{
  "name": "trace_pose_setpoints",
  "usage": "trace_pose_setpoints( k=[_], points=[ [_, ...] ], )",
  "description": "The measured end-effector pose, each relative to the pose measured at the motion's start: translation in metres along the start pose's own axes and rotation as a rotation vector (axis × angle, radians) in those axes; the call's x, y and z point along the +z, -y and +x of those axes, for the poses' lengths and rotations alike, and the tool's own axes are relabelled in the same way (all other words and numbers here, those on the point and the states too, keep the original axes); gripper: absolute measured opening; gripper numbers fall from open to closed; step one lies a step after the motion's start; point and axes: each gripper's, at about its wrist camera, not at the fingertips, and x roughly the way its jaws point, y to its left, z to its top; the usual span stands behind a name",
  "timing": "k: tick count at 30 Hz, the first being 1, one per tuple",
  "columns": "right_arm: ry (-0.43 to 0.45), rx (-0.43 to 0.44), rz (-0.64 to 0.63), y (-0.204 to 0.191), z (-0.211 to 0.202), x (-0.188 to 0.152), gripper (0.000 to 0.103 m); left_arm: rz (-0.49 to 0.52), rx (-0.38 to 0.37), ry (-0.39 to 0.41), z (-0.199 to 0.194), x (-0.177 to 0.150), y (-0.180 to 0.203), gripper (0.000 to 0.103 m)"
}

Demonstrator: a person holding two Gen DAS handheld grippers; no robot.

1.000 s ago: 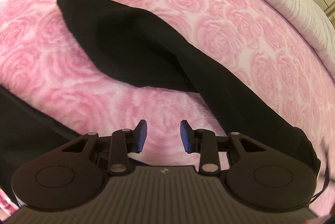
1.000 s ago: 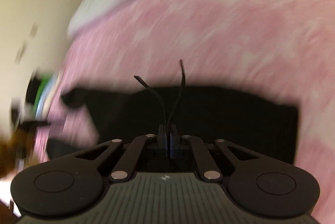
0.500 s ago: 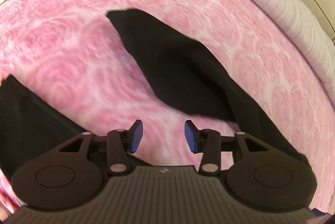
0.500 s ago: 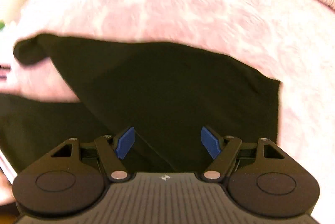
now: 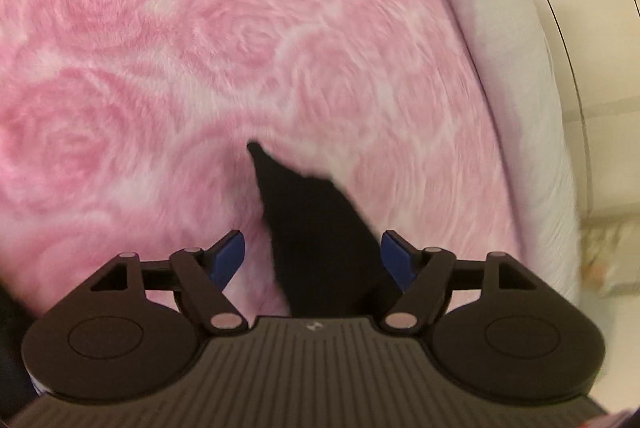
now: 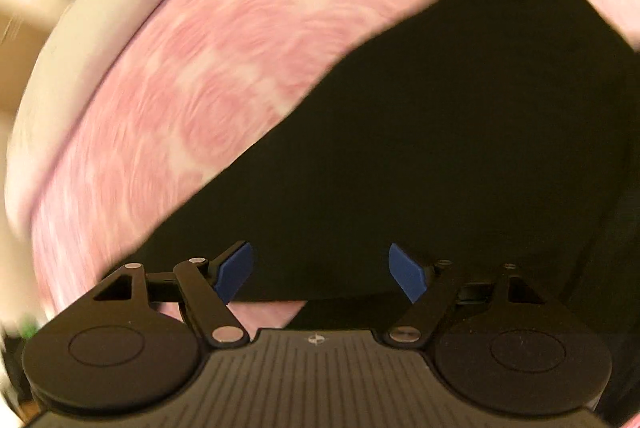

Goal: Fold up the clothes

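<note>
A black garment lies on a pink rose-patterned blanket (image 5: 168,76). In the left wrist view a pointed corner of the black garment (image 5: 312,224) runs up between the blue pads. My left gripper (image 5: 312,256) hovers over that corner with its jaws opening wide, and the pads do not press on the cloth. In the right wrist view the garment (image 6: 440,156) fills the right and lower middle. My right gripper (image 6: 322,272) is above its near edge, jaws still opening, with nothing pinched between the pads.
A white ribbed mattress edge (image 5: 516,76) borders the blanket on the right of the left wrist view, with pale furniture (image 5: 600,48) beyond it. The same edge (image 6: 68,68) curves along the left of the right wrist view. Both views are motion-blurred.
The right gripper went from shut to wide open and swung over the garment's body. The left gripper travelled along the garment to its pointed corner and spread its jaws wider.
</note>
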Motion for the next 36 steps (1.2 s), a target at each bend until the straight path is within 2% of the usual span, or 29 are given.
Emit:
trace_pose_setpoints(
  k=[1,5,6,7,9,10,12,14,15,17,18,20,21,22,23,25,26,28,33,36],
  points=[
    [0.015,-0.002,0.056,0.004,-0.001,-0.003,0.079,-0.058,-0.014,-0.026,0.009,0.010,-0.004,0.081],
    [0.085,-0.059,0.136,0.011,-0.012,-0.014,0.082,-0.244,-0.033,-0.135,0.047,0.038,-0.021,0.082],
    [0.095,-0.079,0.136,0.011,-0.014,-0.017,0.082,-0.275,-0.029,-0.170,0.057,0.040,-0.026,0.074],
    [0.102,-0.094,0.136,0.010,-0.016,-0.020,0.082,-0.283,-0.031,-0.198,0.065,0.040,-0.029,0.042],
    [0.112,-0.117,0.138,0.008,-0.018,-0.024,0.081,-0.234,-0.056,-0.240,0.072,0.038,-0.027,0.010],
    [0.116,-0.123,0.139,0.007,-0.019,-0.026,0.081,-0.174,-0.068,-0.247,0.072,0.038,-0.021,0.008],
    [0.122,-0.132,0.142,0.003,-0.021,-0.027,0.081,0.122,-0.123,-0.196,0.052,0.038,0.020,0.007],
    [0.131,-0.131,0.143,-0.002,-0.023,-0.026,0.081,0.410,-0.262,-0.109,0.018,0.035,0.072,0.007],
    [0.136,-0.130,0.139,-0.005,-0.025,-0.025,0.081,0.510,-0.339,-0.058,-0.001,0.034,0.092,0.007],
    [0.150,-0.126,0.128,-0.012,-0.027,-0.022,0.081,0.764,-0.490,0.083,-0.047,0.026,0.128,0.008],
    [0.156,-0.123,0.125,-0.015,-0.028,-0.020,0.081,0.879,-0.499,0.129,-0.063,0.021,0.138,0.009],
    [0.150,-0.114,0.125,-0.018,-0.027,-0.019,0.082,0.976,-0.398,0.131,-0.072,0.017,0.140,0.014],
    [0.143,-0.110,0.125,-0.019,-0.026,-0.019,0.082,0.964,-0.319,0.108,-0.066,0.019,0.129,0.021],
    [0.130,-0.109,0.127,-0.018,-0.024,-0.019,0.082,0.932,-0.211,0.091,-0.056,0.023,0.113,0.037],
    [0.117,-0.109,0.129,-0.018,-0.022,-0.020,0.082,0.880,-0.052,0.077,-0.042,0.028,0.092,0.044],
    [0.090,-0.109,0.137,-0.015,-0.018,-0.022,0.082,0.770,0.205,0.050,-0.022,0.037,0.050,0.046],
    [0.077,-0.111,0.143,-0.012,-0.017,-0.023,0.082,0.714,0.285,0.039,-0.017,0.041,0.031,0.046],
    [0.055,-0.115,0.140,-0.007,-0.016,-0.025,0.082,0.611,0.320,0.024,-0.019,0.043,0.000,0.046],
    [0.027,-0.161,0.027,-0.011,-0.012,-0.029,0.081,0.451,0.209,-0.003,-0.032,0.036,-0.030,0.046],
    [0.017,-0.163,-0.016,-0.020,-0.008,-0.024,0.081,0.332,0.139,0.012,-0.027,0.042,-0.040,0.052]
  ],
)
